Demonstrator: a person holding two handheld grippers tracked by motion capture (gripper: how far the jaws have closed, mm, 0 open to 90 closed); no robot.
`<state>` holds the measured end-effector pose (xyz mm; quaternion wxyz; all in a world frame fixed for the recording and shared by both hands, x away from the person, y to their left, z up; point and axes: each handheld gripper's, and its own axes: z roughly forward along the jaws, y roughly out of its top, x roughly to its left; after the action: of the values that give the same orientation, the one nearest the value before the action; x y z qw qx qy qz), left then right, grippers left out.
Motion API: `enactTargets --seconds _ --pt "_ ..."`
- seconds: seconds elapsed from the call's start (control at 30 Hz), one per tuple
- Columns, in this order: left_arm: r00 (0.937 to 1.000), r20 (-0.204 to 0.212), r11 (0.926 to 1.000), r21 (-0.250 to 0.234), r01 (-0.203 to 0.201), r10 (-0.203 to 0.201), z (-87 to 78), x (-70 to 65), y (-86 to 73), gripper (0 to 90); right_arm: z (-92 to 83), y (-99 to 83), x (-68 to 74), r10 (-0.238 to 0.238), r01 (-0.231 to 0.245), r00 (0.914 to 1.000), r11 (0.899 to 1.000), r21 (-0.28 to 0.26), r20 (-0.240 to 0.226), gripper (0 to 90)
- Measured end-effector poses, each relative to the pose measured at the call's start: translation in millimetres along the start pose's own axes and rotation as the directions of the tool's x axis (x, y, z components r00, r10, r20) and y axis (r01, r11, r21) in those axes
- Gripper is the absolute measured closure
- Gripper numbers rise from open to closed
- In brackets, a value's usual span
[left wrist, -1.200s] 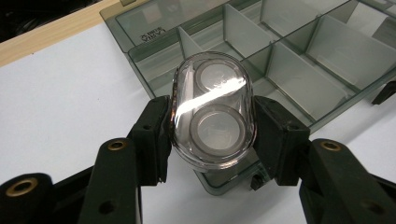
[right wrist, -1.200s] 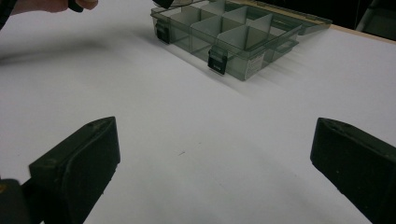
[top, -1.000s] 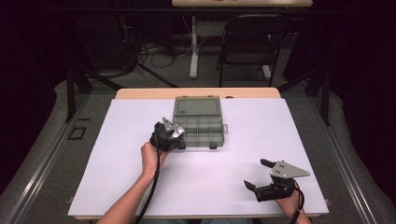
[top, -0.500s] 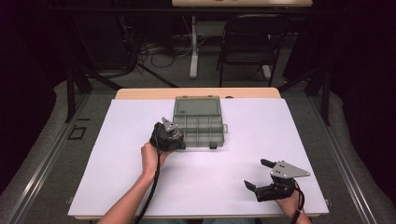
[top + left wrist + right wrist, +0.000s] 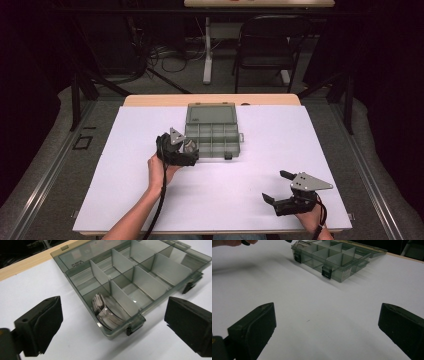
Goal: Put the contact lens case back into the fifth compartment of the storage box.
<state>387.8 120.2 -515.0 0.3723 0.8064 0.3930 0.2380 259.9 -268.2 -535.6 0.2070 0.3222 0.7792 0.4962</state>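
A smoky-clear compartment box (image 5: 235, 131) lies open near the table's far middle, its lid (image 5: 210, 113) folded back. A clear curved roll (image 5: 106, 312) leans on edge in the box's near left compartment. My left gripper (image 5: 191, 151) hovers at that corner. Its jaws have just been opening and now stand wide apart on either side of the roll without touching it (image 5: 113, 315). My right gripper (image 5: 276, 186) rests open near the table's front right with nothing between its jaws (image 5: 324, 322). It looks across bare white tabletop toward the box (image 5: 332, 262).
The white table (image 5: 215, 195) has a wooden far edge (image 5: 150, 100). Behind it stand a black chair (image 5: 265, 45), a white desk leg (image 5: 207, 50) and floor cables (image 5: 165, 55). Black latches (image 5: 326, 272) stick out from the box's front wall.
The left gripper's jaws stand wider than before and it has shifted slightly at the box's near left corner. The right gripper has not moved.
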Motion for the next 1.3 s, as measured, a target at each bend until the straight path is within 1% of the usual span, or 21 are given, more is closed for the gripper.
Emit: enactTargets --seconds 0.07,0.1,0.17,0.23,0.3,0.4,0.63,1.03,1.3 --pt "1.0000 0.002 0.9999 -0.010 -0.005 0.005 -4.5 0.0 -1.0 0.0 0.0 0.4 0.3 -0.006 0.006 1.0000 1.000 0.000 0.002 1.3" --pt "1.0000 0.004 0.9999 -0.015 -0.001 0.001 -6.2 0.0 -1.3 0.0 0.0 0.4 0.3 -0.006 0.006 1.0000 1.000 0.000 0.002 1.3" --pt "0.9999 0.010 0.9997 -0.025 -0.003 0.003 -11.4 0.7 -2.2 0.0 0.3 0.5 -0.1 0.001 -0.001 1.0000 1.000 -0.001 0.003 1.2" --pt "0.9999 0.010 0.9997 -0.024 -0.008 0.009 -14.4 1.4 -2.6 0.0 0.4 0.8 -0.6 0.000 0.000 1.0000 1.000 0.002 0.004 1.2" --pt "0.9999 0.014 0.9996 -0.030 -0.002 0.003 -17.1 2.0 -3.8 0.0 0.2 0.8 -0.1 0.003 -0.003 1.0000 1.000 -0.001 0.003 1.2" --pt "0.9999 0.015 0.9994 -0.033 -0.008 0.008 -21.5 2.5 -6.1 0.0 -0.7 0.4 -0.2 0.001 -0.001 1.0000 1.000 -0.001 0.004 1.3" --pt "0.9996 0.024 0.9988 -0.047 -0.013 0.014 -34.4 0.4 -11.1 0.0 -0.9 0.6 0.4 -0.006 0.006 1.0000 1.000 0.000 0.003 1.3" --pt "0.9991 0.040 0.9978 -0.064 -0.013 0.015 -55.5 -1.6 -25.7 0.0 -0.1 1.4 0.9 -0.003 0.003 1.0000 1.000 -0.002 0.000 1.3" --pt "0.9991 0.041 0.9958 -0.091 -0.009 0.013 -70.7 -3.1 -36.5 0.0 -0.8 1.5 0.8 -0.006 0.006 1.0000 1.000 -0.006 0.003 1.3"
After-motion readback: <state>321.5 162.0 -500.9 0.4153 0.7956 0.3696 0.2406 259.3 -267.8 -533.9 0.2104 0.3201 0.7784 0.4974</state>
